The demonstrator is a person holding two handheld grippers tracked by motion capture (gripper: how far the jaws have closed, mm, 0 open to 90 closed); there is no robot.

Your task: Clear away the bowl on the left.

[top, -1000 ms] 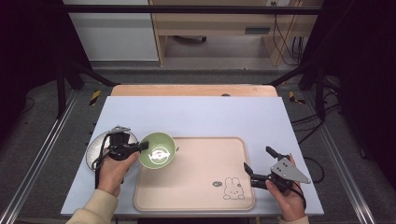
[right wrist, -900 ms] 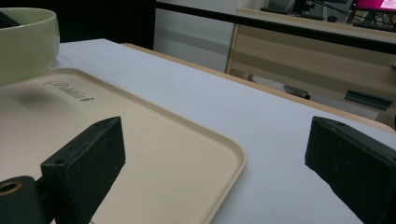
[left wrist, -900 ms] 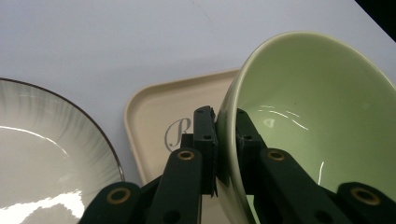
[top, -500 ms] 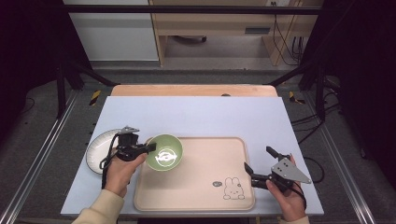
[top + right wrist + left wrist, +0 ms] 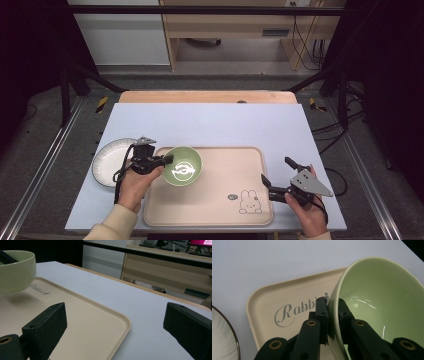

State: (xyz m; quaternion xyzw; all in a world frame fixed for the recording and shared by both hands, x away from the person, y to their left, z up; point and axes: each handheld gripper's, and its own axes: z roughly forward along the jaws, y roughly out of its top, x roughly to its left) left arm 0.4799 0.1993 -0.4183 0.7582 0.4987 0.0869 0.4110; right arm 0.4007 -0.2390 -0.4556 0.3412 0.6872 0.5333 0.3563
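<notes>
My left gripper point(image 5: 169, 160) is shut on the near-left rim of a pale green bowl point(image 5: 183, 166), one jaw inside and one outside. The bowl point(image 5: 377, 305) hangs tilted just over the left part of a beige tray point(image 5: 220, 200) printed with a rabbit and the word "Rabbit". In the left gripper view my left gripper point(image 5: 331, 301) pinches the bowl's wall above the tray point(image 5: 274, 297). My right gripper point(image 5: 275, 170) stands open at the tray's right edge, holding nothing. In the right gripper view its jaws point(image 5: 116, 311) are wide apart over the tray point(image 5: 82, 322), with the bowl point(image 5: 15, 270) far off.
A white plate point(image 5: 107, 160) with a dark rim lies on the pale blue table top left of the tray; its edge point(image 5: 222, 340) also shows beside my left gripper. A wooden strip runs along the table's far edge, with shelving behind it.
My left gripper has carried the bowl to the right, from above the tray's left edge to further over the tray. The right gripper has kept still.
</notes>
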